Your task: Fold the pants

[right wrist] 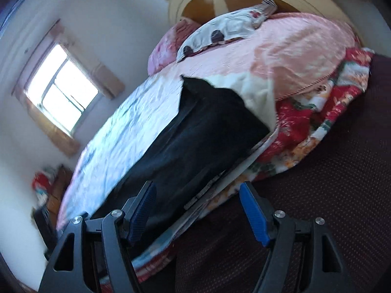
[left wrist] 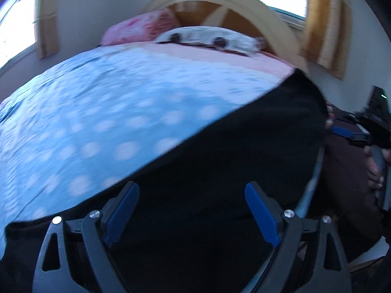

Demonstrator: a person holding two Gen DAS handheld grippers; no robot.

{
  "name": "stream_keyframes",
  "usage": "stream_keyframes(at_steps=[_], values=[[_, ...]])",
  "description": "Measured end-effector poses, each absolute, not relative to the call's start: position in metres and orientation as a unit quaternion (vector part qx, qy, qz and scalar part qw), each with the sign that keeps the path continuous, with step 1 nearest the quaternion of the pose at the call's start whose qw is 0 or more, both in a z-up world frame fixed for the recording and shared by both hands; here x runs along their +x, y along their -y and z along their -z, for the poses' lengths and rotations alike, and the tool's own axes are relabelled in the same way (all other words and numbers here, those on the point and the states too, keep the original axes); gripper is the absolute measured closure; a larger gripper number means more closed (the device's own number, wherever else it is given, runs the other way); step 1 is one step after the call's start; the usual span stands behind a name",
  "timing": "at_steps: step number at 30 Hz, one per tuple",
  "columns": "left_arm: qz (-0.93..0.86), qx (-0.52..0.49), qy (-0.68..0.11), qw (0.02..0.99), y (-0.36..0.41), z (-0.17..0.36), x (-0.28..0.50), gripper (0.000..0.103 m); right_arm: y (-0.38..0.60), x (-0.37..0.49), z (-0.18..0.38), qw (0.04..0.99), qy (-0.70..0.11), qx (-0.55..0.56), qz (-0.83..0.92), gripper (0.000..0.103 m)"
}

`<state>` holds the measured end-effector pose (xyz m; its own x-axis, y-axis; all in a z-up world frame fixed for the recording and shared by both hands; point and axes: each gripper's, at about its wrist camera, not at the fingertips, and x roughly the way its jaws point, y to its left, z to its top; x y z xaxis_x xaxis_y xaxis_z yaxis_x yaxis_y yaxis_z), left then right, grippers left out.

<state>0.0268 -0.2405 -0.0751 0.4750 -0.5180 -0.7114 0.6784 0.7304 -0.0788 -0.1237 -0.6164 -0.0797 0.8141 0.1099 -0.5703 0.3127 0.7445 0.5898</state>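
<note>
On bed (left wrist: 97, 112): black pants (left wrist: 220, 171); both hand-held grippers (left wrist: 191, 212) (right wrist: 198, 212) spread apart. Right view alone shows floral blanket (right wrist: 317, 122).

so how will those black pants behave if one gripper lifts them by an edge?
Probably floppy: the black pants lie flat and follow the bed's contour. A single-edge lift would likely let the rest sag or drag over the blue dotted sheet. They look light enough. Both the left gripper and right gripper have their jaws open, holding nothing.
</note>
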Motion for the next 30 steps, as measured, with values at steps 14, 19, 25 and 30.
stream_keyframes(at_steps=[14, 19, 25, 30], values=[[0.385, 0.144, -0.394, 0.822, 0.291, 0.108, 0.019, 0.01, 0.66, -0.094, 0.098, 0.846, -0.263, 0.462, 0.032, 0.049], [0.386, 0.147, -0.397, 0.82, 0.296, 0.108, 0.02, 0.007, 0.657, -0.096, 0.086, 0.863, -0.253, 0.437, 0.012, 0.058], [0.384, 0.149, -0.398, 0.82, 0.298, 0.108, 0.02, 0.005, 0.662, -0.088, 0.056, 0.896, -0.268, 0.346, 0.076, 0.059], [0.383, 0.151, -0.397, 0.82, 0.3, 0.11, 0.02, 0.003, 0.693, -0.083, 0.058, 0.891, -0.265, 0.364, 0.06, 0.053]])
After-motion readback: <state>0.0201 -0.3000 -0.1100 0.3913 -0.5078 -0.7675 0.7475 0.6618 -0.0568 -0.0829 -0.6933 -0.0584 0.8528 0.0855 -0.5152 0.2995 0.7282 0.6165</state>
